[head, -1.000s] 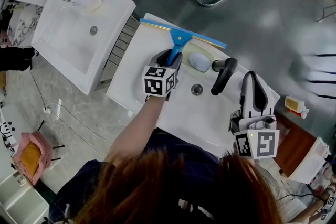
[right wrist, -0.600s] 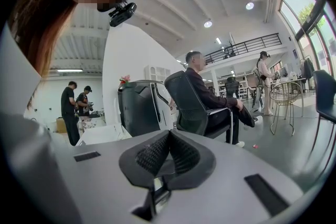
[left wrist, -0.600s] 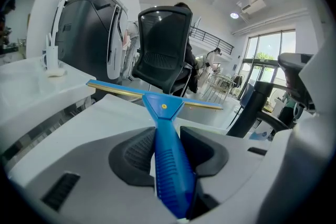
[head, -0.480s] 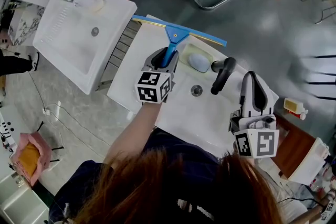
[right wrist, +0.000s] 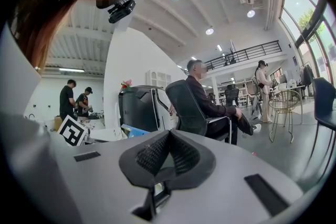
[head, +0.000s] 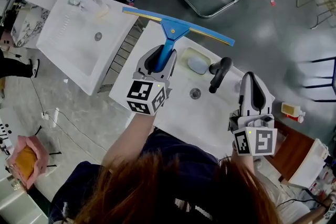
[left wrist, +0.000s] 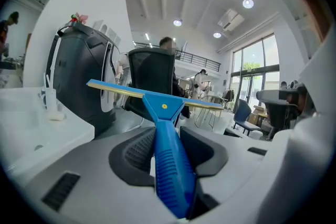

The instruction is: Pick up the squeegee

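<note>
Left gripper (head: pixel 160 59) clamped on blue squeegee (head: pixel 177 29) handle, blade at 12 o'clock; squeeze firm, lift level clear of black faucet (head: pixel 219 75); right gripper (head: pixel 253 87) closed, empty.

White washbasin (head: pixel 181 113), pale soap (head: pixel 198 64) in its recess, black faucet (head: pixel 219 75) just beside

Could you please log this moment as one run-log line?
left gripper: shut on squeegee handle, held in air | right gripper: shut, empty | task: squeegee picked up
</note>
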Motion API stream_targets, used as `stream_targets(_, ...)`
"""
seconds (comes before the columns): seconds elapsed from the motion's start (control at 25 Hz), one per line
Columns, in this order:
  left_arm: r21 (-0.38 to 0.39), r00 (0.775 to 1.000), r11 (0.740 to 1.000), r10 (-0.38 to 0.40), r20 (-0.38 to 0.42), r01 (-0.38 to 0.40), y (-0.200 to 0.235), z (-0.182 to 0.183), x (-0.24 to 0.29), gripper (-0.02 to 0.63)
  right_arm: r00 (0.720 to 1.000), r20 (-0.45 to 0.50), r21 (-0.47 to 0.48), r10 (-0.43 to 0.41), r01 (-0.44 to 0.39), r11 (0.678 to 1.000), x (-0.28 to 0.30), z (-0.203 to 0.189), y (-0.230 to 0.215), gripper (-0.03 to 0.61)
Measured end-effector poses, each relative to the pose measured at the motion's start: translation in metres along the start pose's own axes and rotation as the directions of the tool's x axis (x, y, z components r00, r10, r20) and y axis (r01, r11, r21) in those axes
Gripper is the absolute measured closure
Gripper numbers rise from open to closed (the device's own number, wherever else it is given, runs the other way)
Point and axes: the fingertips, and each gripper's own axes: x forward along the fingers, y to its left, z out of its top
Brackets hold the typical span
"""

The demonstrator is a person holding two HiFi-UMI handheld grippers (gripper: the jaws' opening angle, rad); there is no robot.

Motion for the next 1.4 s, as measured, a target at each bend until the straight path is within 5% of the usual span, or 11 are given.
stream_targets(0.48,0.055,0.989,0.998,-0.032,0.145,0.024,-0.037,0.070,-0.055,0.454,0.997,0.072,-0.018,-0.019,0.021,1.000,-0.027,0.027,0.004,0.563)
stream_targets(1.4,0.110,0.970,0.994,-0.013,0.244,-0.015,-0.066,0.105,-0.106,0.456,0.994,0.105,-0.054,-0.038,0.044,0.998,-0.053,0.042,0.006,0.563)
